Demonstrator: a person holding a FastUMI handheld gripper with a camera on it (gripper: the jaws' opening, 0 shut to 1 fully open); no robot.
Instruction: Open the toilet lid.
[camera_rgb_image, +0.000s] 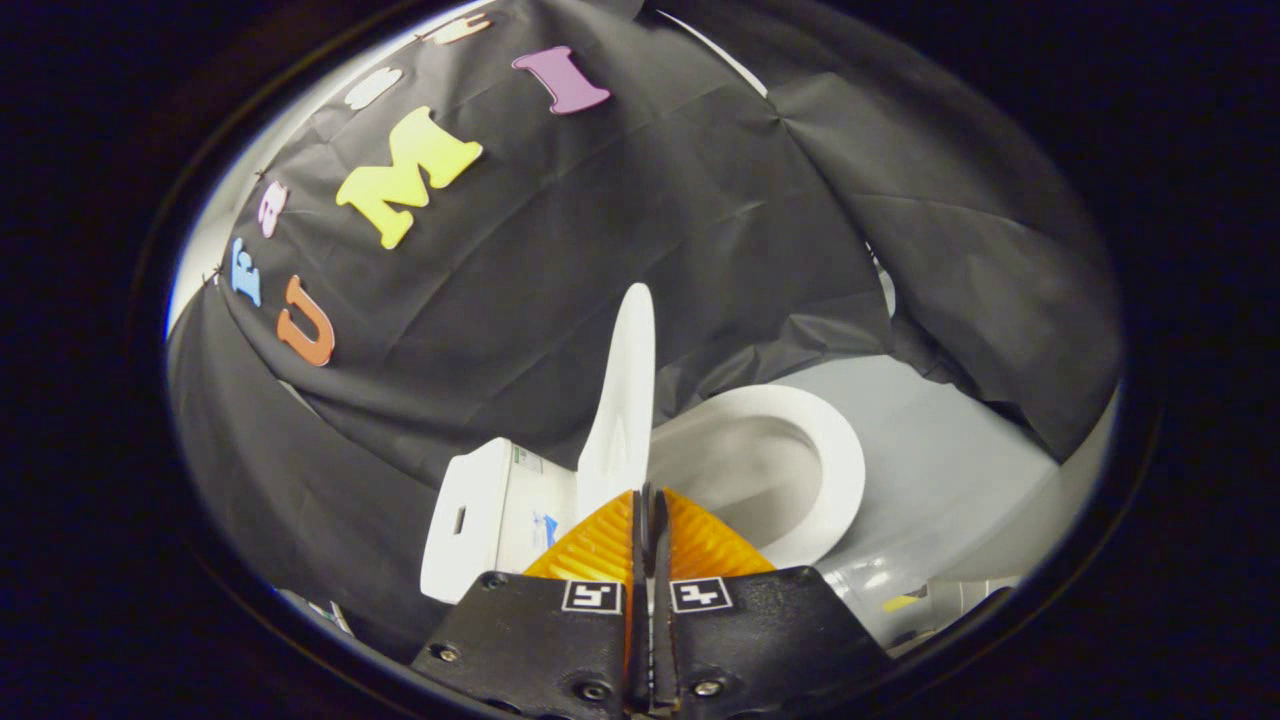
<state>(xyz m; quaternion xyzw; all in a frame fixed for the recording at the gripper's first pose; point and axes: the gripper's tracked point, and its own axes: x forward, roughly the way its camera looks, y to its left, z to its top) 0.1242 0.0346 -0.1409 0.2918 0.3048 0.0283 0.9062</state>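
The white toilet lid (622, 390) stands raised, seen nearly edge-on, rising away from the seat toward the tank side. The white seat ring (835, 470) and the bowl (750, 465) lie uncovered beside it. My gripper (648, 497) is shut, its two orange ribbed fingers (600, 545) pressed together with only a thin dark slit between them and nothing held. The fingertips sit just in front of the lid's lower part, close to its hinge end; whether they touch it cannot be told.
The white tank (480, 520) stands on the far side of the lid from the bowl. Black cloth walls (560, 280) close in behind and around the toilet. A grey floor (950, 450) spreads beyond the seat.
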